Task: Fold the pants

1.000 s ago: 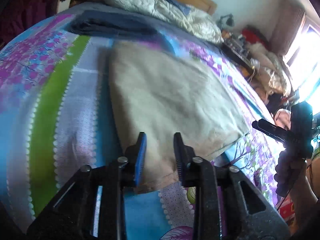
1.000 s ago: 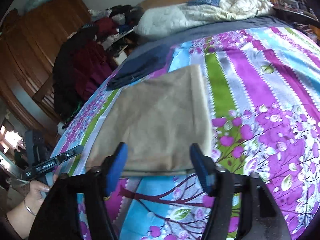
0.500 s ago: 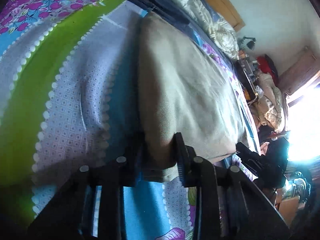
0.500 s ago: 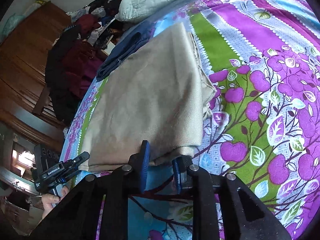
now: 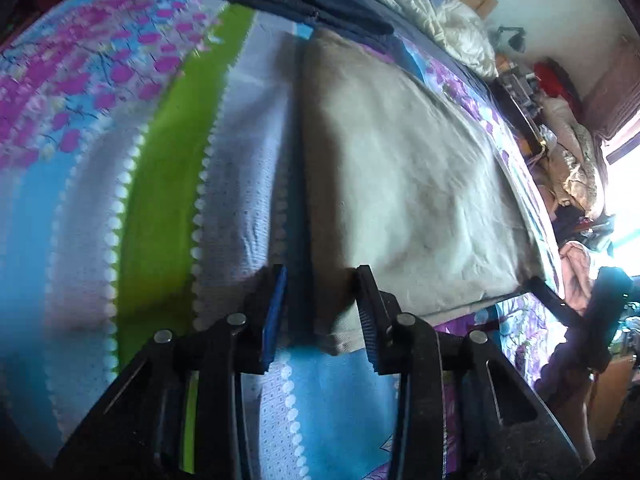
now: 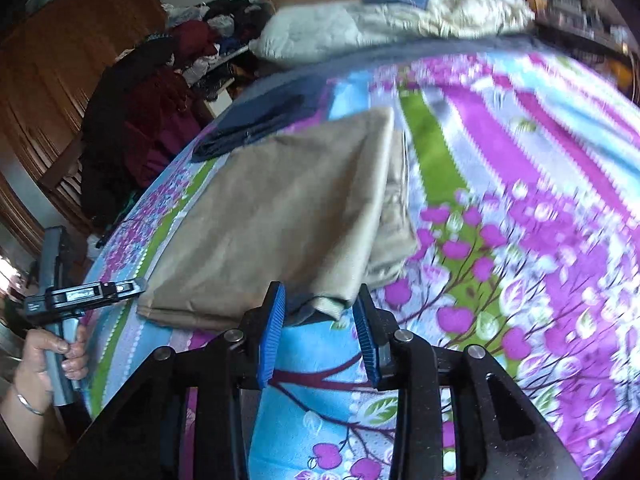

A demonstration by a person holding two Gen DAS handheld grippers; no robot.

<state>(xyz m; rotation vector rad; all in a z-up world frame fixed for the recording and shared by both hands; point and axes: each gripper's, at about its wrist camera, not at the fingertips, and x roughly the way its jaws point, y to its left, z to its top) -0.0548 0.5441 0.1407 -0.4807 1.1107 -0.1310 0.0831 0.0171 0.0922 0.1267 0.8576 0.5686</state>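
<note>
Tan pants [image 6: 280,208], already folded to a thick rectangle, lay on a striped floral sheet [image 6: 520,208] near the bed's foot, their long axis running away from the person toward a dark garment [image 6: 256,120] and the quilt [image 6: 384,24] at the head. The left gripper [image 5: 320,312] stood with jaws parted astride the near left corner, gripping nothing. The right gripper [image 6: 320,320] was likewise spread at the near right corner, where loose layers poked between its pads without being pinched. A hand [image 6: 52,356] held the left tool at the sheet's edge. The risk appeared to lie on the right: the under layers there had splayed out past the top ply, so a clumsy pinch might catch only some of them and pull the stack askew. A low bite might also snag the sheet.
</note>
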